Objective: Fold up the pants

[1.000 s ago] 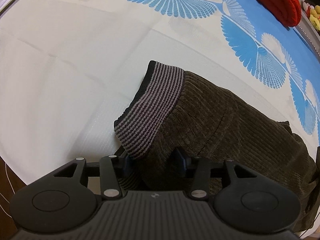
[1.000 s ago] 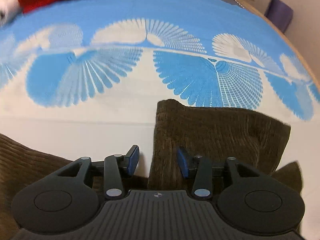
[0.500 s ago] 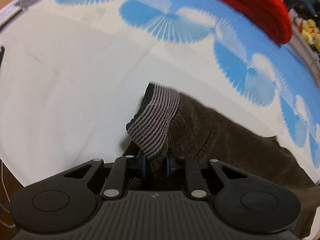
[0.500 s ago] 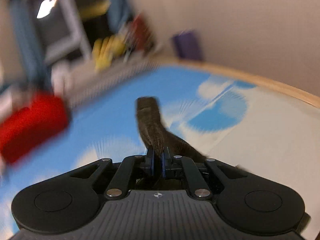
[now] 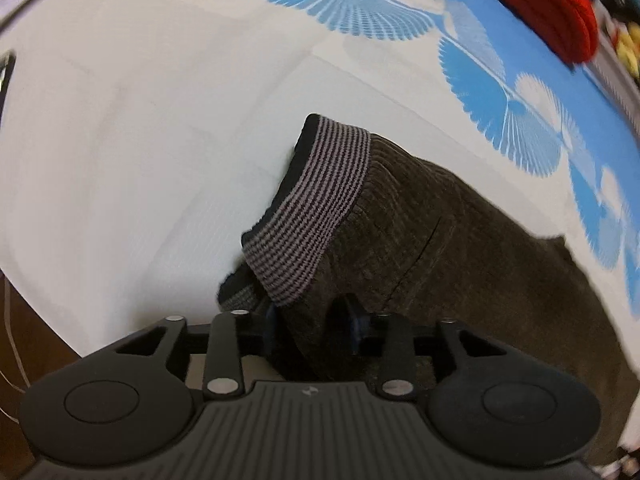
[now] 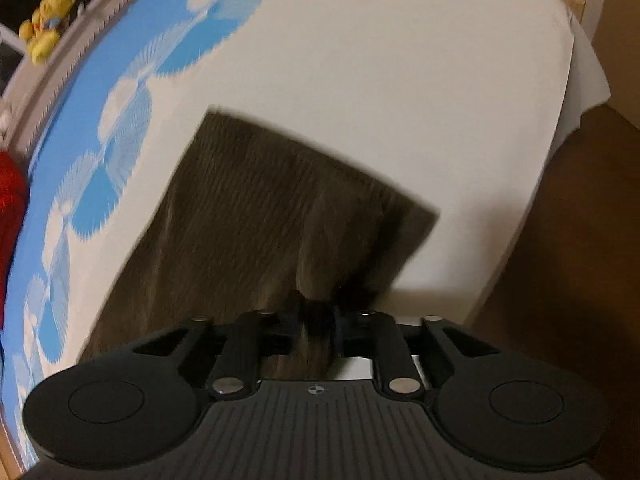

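Brown corduroy pants (image 5: pixel 460 240) lie on a white-and-blue patterned cloth (image 5: pixel 140 160) covering the worktop, one end at each hand-held gripper. Left hand-held gripper (image 5: pixel 310 320) sits at the waist end: striped waistband (image 5: pixel 316 204) is just beyond its tips and the brown fabric lies between the blue pads (image 5: pixel 271 318). Jaws opening; pads look clear of the cloth, no grip. From here the pants run far-right, long axis going diagonally away.

Right hand-held gripper (image 6: pixel 318 320) has a pinched ridge of the pants (image 6: pixel 260 208) between its tips, jaws opening; the frame is blurred, but the fabric fills the narrow gap and the pads seem to be on it. Rest of that flat brown panel spreads ahead and to the left, far edge straight, right corner near the cloth's white part.

Judgement: the right one is nearer to the leg end, the left one to the waist; the next fold turns on bringing one end over the other along that long axis.

Red knit item (image 5: pixel 540 4) far right on the worktop, yellow plush toys (image 6: pixel 48 20) beyond the edge. Both well apart from the pants, nothing in the way.
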Available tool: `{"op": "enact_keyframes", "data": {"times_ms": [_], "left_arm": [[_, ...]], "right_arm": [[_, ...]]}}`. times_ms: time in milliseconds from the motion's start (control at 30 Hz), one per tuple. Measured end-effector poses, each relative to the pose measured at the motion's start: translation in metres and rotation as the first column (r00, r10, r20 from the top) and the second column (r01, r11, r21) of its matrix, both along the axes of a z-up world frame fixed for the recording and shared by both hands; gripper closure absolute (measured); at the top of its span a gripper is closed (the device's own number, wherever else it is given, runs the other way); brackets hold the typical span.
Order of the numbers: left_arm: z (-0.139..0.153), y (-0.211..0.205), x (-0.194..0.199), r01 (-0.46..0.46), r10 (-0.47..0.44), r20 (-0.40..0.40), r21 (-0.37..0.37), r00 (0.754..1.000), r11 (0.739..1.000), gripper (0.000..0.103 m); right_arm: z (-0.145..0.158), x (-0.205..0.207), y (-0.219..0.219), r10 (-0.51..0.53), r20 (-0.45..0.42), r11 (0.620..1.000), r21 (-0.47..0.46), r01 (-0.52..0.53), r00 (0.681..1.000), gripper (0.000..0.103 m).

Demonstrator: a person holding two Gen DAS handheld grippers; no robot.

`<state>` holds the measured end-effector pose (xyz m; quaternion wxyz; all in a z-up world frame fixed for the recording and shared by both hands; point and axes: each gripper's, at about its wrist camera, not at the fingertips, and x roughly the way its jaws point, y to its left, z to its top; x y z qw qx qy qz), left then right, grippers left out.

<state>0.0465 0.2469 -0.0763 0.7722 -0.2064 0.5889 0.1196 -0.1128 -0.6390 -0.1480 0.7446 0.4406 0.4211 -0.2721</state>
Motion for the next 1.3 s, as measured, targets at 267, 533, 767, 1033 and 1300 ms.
{"op": "enact_keyframes", "data": {"times_ms": [267, 533, 767, 1033, 1300], "left_arm": [[-0.006, 0.007, 0.001, -0.037, 0.037, -0.015, 0.011, 0.999, 0.999, 0.074], [0.024, 0.014, -0.014, 0.000, 0.002, 0.114, -0.015, 0.994, 1.000, 0.086], [0.000, 0.018, -0.014, 0.059, -0.059, -0.038, -0.011, 0.998, 0.998, 0.078], [0.034, 0.006, -0.014, 0.059, -0.079, 0.079, 0.227, 0.994, 0.972, 0.060], [0.051, -0.040, -0.004, 0.270, -0.326, 0.217, 0.251, 0.920, 0.930, 0.061]], "right_arm": [[-0.006, 0.000, -0.017, -0.124, -0.051, 0.992, -0.012, 0.124, 0.991, 0.084], [0.089, -0.011, 0.004, 0.062, 0.458, 0.972, -0.231, 0.051, 0.887, 0.089], [0.000, -0.018, -0.029, -0.132, -0.018, 0.991, -0.004, 0.132, 0.991, 0.088], [0.033, -0.004, -0.012, -0.153, -0.141, 0.922, -0.376, 0.090, 0.978, 0.078], [0.082, 0.050, 0.054, 0.167, 0.132, 0.851, -0.520, -0.076, 0.977, 0.077]]}}
